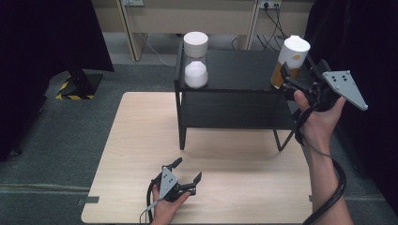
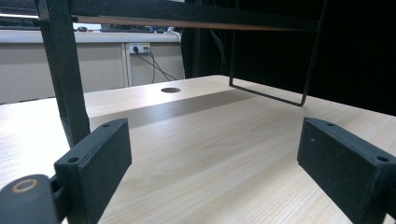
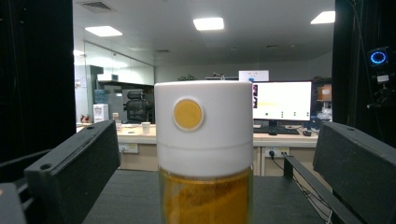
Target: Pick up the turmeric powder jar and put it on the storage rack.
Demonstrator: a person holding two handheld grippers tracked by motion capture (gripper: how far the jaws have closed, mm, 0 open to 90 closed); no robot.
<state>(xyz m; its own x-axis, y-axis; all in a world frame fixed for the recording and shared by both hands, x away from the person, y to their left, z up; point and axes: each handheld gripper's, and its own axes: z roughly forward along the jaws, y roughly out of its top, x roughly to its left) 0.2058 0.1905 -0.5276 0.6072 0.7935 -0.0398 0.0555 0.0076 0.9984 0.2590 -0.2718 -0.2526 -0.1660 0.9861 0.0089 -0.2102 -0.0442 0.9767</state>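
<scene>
A jar of orange powder point(image 1: 289, 63) with a white lid stands at the right end of a black shelf's top point(image 1: 239, 70). My right gripper point(image 1: 295, 74) is open with one jaw on either side of the jar; in the right gripper view the jar point(image 3: 203, 154) sits between the jaws of the right gripper point(image 3: 217, 140) with a gap on both sides. A second jar, holding white powder point(image 1: 195, 61), stands at the shelf's left end. My left gripper point(image 1: 187, 171) rests open on the wooden table point(image 1: 141, 140) near its front edge, and the left gripper point(image 2: 212, 135) has nothing between its jaws.
The black shelf stands on thin legs point(image 2: 65, 74) at the back of the table, with a lower board beneath its top. A round hole point(image 2: 170, 89) marks the tabletop under it. Dark curtains hang at both sides, and grey floor surrounds the table.
</scene>
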